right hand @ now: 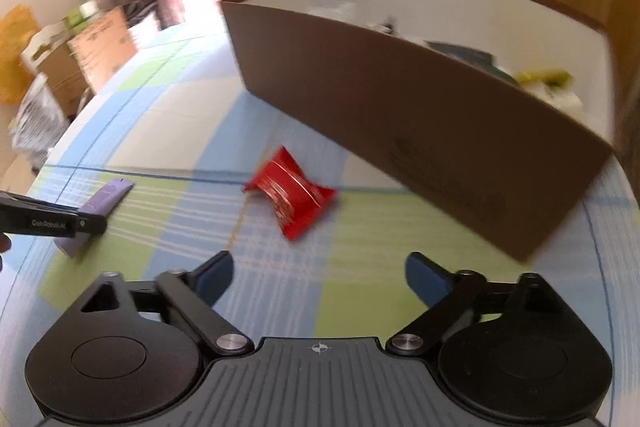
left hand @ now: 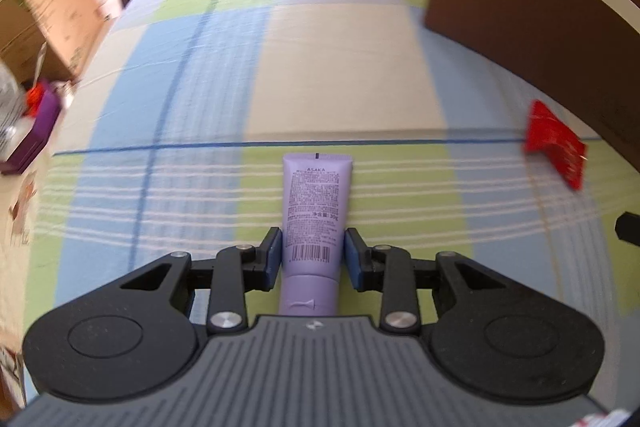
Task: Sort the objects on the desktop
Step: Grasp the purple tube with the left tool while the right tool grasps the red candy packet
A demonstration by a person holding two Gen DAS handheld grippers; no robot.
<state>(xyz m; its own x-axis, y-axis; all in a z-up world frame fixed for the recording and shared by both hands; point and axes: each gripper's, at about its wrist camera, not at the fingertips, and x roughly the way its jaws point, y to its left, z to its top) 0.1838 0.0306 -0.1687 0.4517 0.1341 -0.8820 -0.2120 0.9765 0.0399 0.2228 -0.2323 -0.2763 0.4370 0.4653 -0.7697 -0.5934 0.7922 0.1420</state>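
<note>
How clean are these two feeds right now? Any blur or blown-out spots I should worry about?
Left wrist: purple tube between the left gripper jaws is sharp; red packet and brown box smear at the edges; window glare washes out the top. Right wrist: motion blur throughout, box and packet soft.

One tube (left hand: 316,211), one red packet (right hand: 291,195), one box (right hand: 400,115)

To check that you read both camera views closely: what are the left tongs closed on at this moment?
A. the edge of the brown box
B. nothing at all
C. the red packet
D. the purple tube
D: in the left wrist view the left tongs press their blue pads against both sides of the purple tube, while the red packet lies free on the cloth.
</note>
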